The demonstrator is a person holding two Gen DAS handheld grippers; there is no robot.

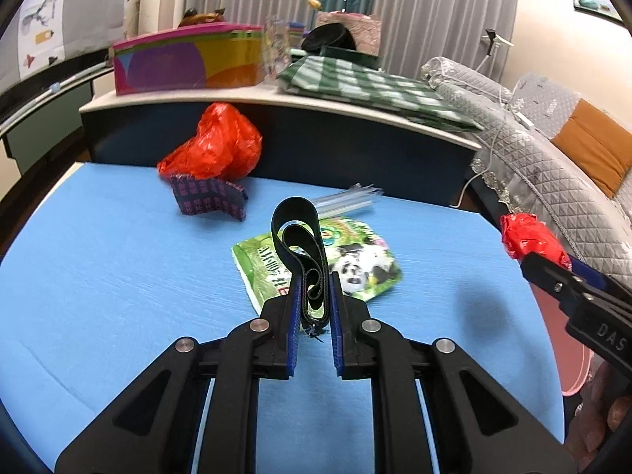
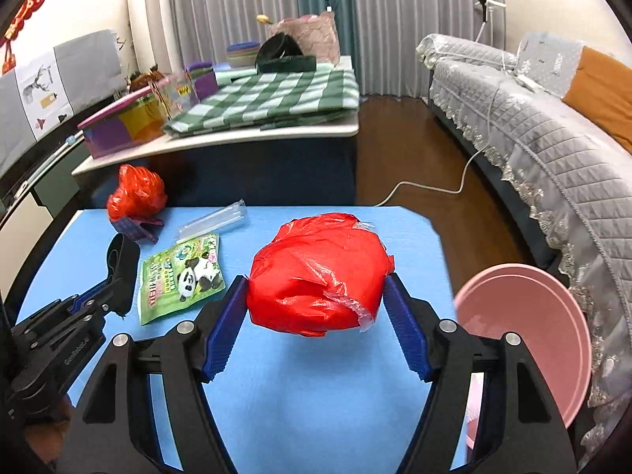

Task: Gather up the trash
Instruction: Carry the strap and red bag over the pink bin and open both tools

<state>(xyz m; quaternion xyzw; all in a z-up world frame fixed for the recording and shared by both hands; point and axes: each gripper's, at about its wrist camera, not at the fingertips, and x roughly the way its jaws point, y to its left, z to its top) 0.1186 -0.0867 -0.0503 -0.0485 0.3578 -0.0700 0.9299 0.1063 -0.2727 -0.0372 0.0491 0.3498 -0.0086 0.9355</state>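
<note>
While the left gripper (image 1: 313, 296) pinches a looped black band (image 1: 302, 245) of smooth, rubbery strap between its ribbed blue pads, the right gripper (image 2: 316, 304) clamps a rounded red bundle (image 2: 318, 272) of crinkled plastic wrap patched with clear tape. Both are held above the blue table (image 2: 316, 395), whose surface has a fine brushed grain. On the table, just beyond the band, lies a flat glossy green packet (image 1: 316, 260) printed with a panda. Past the packet rests a clear plastic sleeve (image 1: 347, 199), long and narrow. Toward the table's far left corner sits a puffy, shiny red bag (image 1: 215, 144), with a folded piece of patterned purple cloth (image 1: 209, 197) touching its front. Off the table's right edge stands a smooth pink bin (image 2: 529, 328) with a round rim.
</note>
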